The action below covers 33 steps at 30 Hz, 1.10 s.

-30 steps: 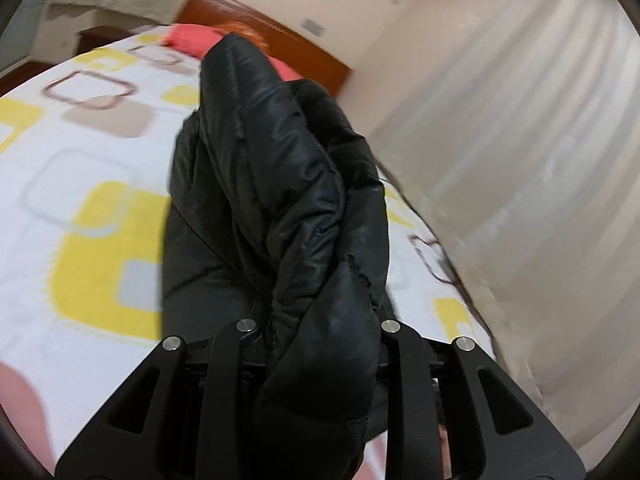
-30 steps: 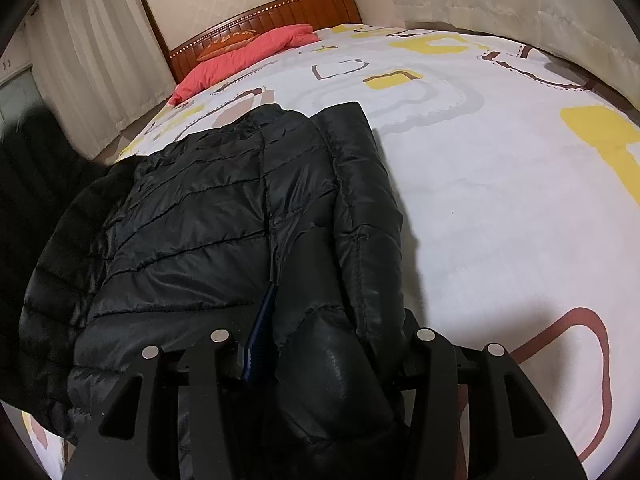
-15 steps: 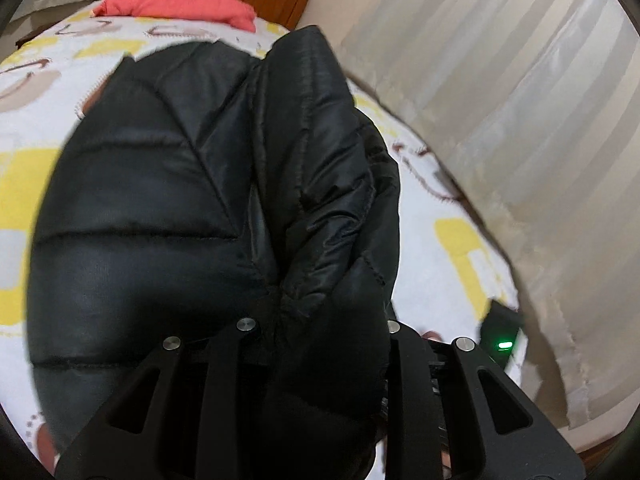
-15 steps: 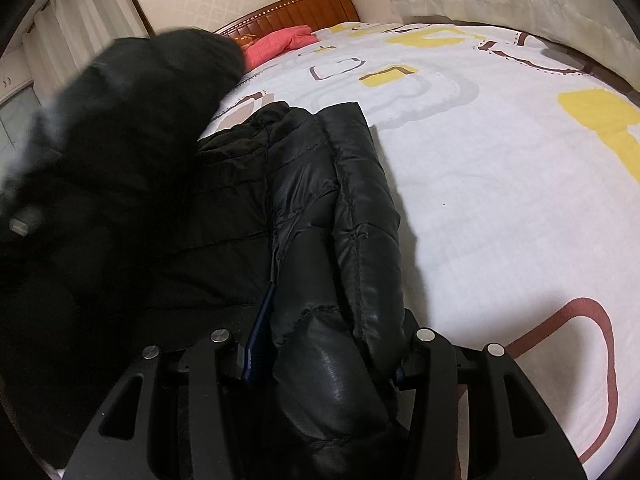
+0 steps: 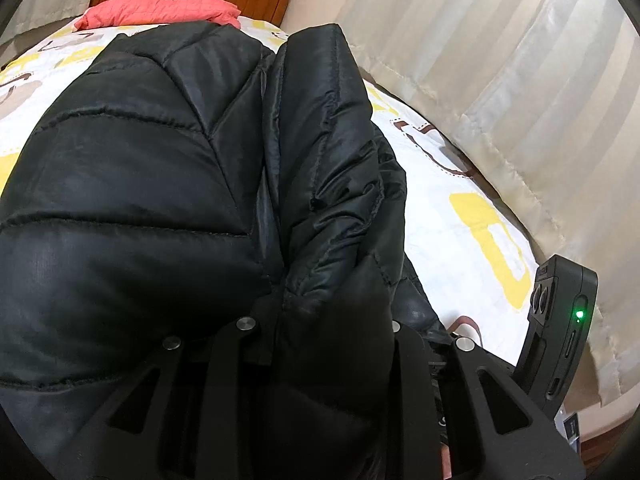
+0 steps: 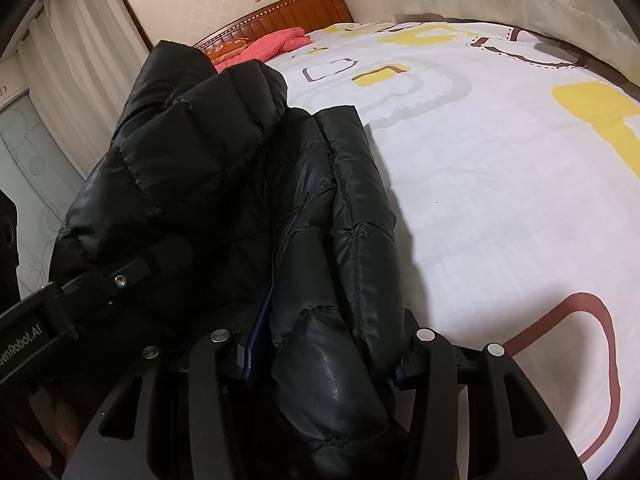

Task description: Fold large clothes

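Evidently each gripper, left gripper [image 5: 320, 332] and right gripper [image 6: 320, 344], clamps the black jacket [image 6: 224, 168].

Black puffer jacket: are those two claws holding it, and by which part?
Yes. The left gripper and right gripper each pinch a bunched fold of the jacket; which part cannot be told.

Black jacket [image 5: 160, 200] is covering the left claw [image 5: 320, 332] fingertips and hiding most of the bed [image 5: 472, 216] beneath it.
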Tool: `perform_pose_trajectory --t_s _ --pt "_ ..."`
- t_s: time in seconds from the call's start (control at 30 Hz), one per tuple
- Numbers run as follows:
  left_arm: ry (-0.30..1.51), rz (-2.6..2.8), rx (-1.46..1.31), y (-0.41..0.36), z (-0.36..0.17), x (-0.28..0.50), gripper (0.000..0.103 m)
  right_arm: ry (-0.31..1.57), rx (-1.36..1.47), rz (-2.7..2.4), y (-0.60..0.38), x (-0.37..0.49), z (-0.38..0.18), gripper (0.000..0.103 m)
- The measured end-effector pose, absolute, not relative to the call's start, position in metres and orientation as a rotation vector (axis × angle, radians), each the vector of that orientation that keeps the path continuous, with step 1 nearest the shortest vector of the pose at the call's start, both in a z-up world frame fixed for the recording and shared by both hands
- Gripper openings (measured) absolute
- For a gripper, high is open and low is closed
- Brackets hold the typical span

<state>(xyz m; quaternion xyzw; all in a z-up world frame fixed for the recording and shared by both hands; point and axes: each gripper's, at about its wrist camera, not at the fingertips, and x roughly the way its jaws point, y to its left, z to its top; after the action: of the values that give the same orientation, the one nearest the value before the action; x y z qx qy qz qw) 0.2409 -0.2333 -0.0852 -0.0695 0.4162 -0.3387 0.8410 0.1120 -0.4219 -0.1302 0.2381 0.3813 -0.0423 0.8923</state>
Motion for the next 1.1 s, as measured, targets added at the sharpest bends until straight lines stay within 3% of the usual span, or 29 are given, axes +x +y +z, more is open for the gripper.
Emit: perform_pose_trajectory --t_s 0.13,0.23,0.27,0.3,0.4,0.67,0.73,0.93,1.03,1.1 --pt "0.861 -0.723 -0.128 -0.236 -0.079 0.225 0.025 0.796 0.509 -0.102 -0.427 0.107 -0.124 0.057" --pt "0.843 -0.712 -0.095 -0.233 -0.069 0.186 0.034 0.789 0.490 -0.125 -0.431 0.100 -0.113 0.060" --pt "0.840 -0.712 -0.089 -0.235 -0.065 0.183 0.045 0.785 0.480 -0.132 -0.432 0.096 -0.108 0.060" --pt "0.828 -0.730 -0.103 -0.233 -0.057 0.177 0.065 0.780 0.476 -0.138 -0.433 0.092 -0.103 0.060" --pt "0.778 -0.754 -0.150 -0.223 -0.037 0.159 0.077 0.764 0.458 -0.164 -0.437 0.082 -0.089 0.061" --pt "0.668 -0.657 -0.293 -0.140 -0.001 0.135 0.084 0.665 0.487 -0.172 -0.442 0.053 -0.040 0.062" --pt "0.669 -0.596 -0.351 -0.118 -0.006 0.144 0.084 0.631 0.512 -0.143 -0.439 0.056 -0.029 0.069" --pt "0.738 -0.435 -0.513 -0.054 -0.038 0.155 0.084 0.681 0.595 0.001 -0.410 0.083 -0.031 0.074" --pt "0.779 -0.435 -0.541 -0.049 -0.054 0.149 0.085 0.746 0.571 0.008 -0.394 0.096 -0.043 0.074" --pt "0.790 -0.442 -0.532 -0.058 -0.059 0.149 0.087 0.774 0.574 -0.019 -0.396 0.098 -0.050 0.062"
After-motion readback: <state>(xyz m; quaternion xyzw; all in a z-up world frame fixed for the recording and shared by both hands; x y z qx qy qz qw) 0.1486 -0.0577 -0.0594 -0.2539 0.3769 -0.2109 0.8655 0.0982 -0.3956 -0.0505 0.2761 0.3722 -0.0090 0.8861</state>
